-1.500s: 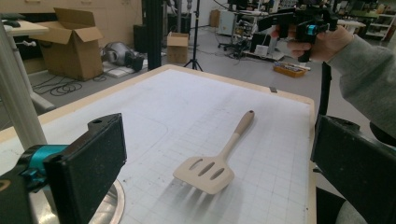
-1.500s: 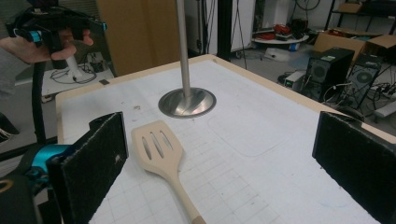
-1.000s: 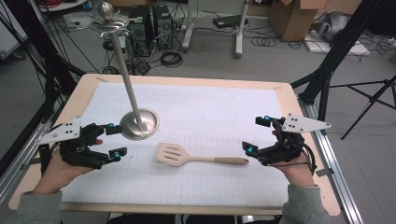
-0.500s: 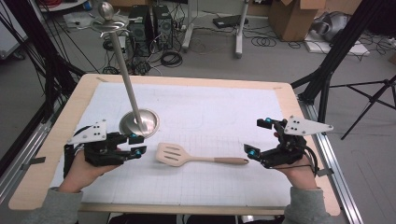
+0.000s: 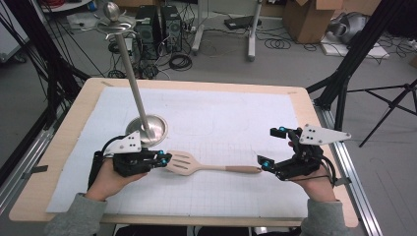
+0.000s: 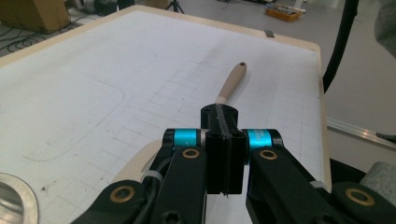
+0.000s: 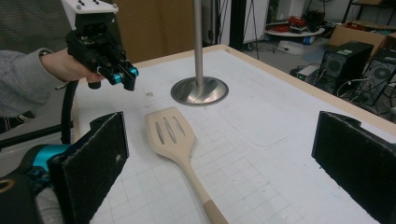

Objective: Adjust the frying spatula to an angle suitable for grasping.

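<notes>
Nearest, the left tongs (image 5: 164,158) sit with jaws pressed together, having just been closing with nothing between them, their tips just over the slotted blade end of the spatula (image 5: 184,162). Across from them the right tongs (image 5: 273,147) stand spread wide, one jaw close by the end of the handle, gripping nothing. Between them the spatula lies flat on the tabletop (image 5: 236,123), blade toward the left hand. Just beyond the blade stands a metal stand (image 5: 147,129), its pole rising from a round base.
</notes>
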